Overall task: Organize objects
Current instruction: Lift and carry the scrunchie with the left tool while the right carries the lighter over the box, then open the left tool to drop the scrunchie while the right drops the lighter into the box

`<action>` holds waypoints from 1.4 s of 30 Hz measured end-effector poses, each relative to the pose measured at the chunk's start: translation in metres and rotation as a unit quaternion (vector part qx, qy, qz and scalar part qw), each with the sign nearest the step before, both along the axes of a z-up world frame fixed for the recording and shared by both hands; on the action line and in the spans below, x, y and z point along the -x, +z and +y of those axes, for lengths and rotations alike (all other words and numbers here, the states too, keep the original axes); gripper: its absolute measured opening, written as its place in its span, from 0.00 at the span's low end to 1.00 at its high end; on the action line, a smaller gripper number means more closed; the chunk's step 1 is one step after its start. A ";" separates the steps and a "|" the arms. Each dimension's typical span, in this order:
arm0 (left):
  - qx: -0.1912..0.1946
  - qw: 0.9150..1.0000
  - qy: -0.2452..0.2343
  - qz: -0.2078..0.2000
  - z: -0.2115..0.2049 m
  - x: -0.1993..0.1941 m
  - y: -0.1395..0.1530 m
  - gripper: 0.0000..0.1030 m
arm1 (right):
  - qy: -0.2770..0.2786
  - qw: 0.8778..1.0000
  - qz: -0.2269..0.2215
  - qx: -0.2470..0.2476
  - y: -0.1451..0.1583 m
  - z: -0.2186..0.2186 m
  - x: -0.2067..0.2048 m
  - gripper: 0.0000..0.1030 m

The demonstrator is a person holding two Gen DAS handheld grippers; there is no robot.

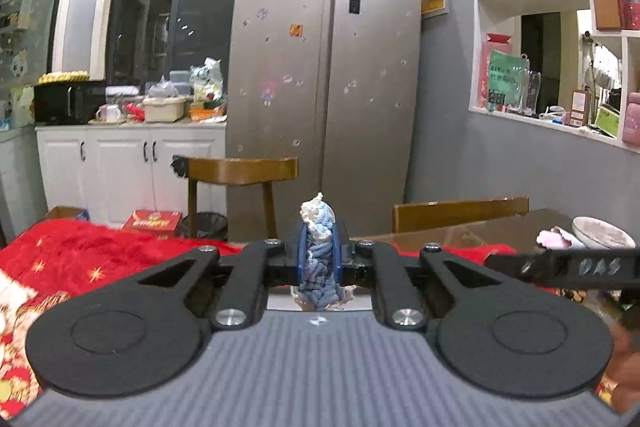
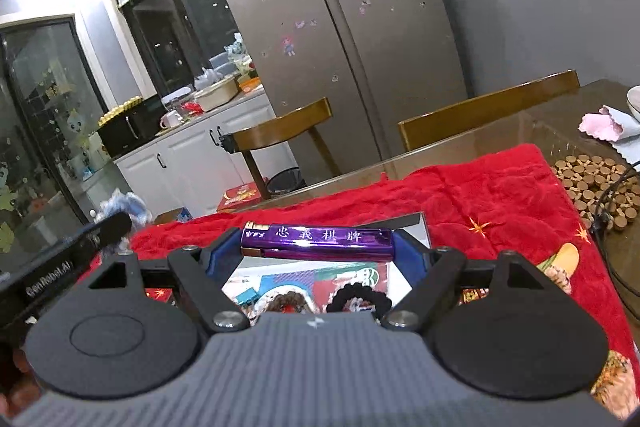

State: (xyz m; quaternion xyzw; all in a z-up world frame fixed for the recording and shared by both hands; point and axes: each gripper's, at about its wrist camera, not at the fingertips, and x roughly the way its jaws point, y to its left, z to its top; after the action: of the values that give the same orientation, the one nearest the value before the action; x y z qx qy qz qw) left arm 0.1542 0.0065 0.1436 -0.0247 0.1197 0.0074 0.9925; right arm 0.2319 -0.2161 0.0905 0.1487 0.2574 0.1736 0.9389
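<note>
We see the left gripper pinched tight on a knitted blue-and-white yarn piece, lumpy crochet texture, upright between the blue pads at frame centre, tip poking above them. Right gripper is clamped wide on a glossy purple lighter, a long slim bar lying crosswise, ends against the pads, white writing "忠义棋牌" on it. Below, a crumpled red velvety cloth with gold stars. "GenRobot.AI" reads on the black arm at lower left of the right view
</note>
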 end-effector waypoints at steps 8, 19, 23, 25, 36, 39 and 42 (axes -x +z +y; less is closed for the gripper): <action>0.028 0.999 -0.028 0.014 -0.005 -0.049 -0.005 0.15 | -0.009 1.000 0.024 -0.001 -0.014 0.000 -0.046 0.78; 0.003 0.996 -0.045 0.079 -0.011 -0.118 -0.034 0.15 | 0.002 0.998 0.057 0.024 -0.050 0.011 -0.084 0.78; -0.007 0.991 -0.051 0.121 -0.017 -0.137 -0.052 0.15 | 0.002 0.997 0.074 0.031 -0.063 0.014 -0.088 0.78; -0.018 0.990 -0.045 0.136 -0.019 -0.143 -0.061 0.15 | 0.002 0.996 0.082 0.035 -0.068 0.015 -0.089 0.78; -0.012 0.976 -0.037 0.213 -0.017 -0.164 -0.099 0.15 | 0.013 0.993 0.111 0.048 -0.078 0.021 -0.097 0.78; -0.006 0.974 -0.034 0.223 -0.015 -0.166 -0.103 0.15 | 0.019 0.992 0.109 0.062 -0.080 0.025 -0.097 0.78; -0.003 0.974 -0.034 0.224 -0.012 -0.166 -0.105 0.15 | 0.024 0.992 0.108 0.066 -0.079 0.028 -0.096 0.79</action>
State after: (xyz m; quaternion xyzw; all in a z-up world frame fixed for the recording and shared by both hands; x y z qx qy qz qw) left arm 0.3204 -0.0059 0.0384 -0.0150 0.3398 -0.0210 0.9401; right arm 0.3279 -0.1883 0.0115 0.0978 0.3720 0.1620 0.9087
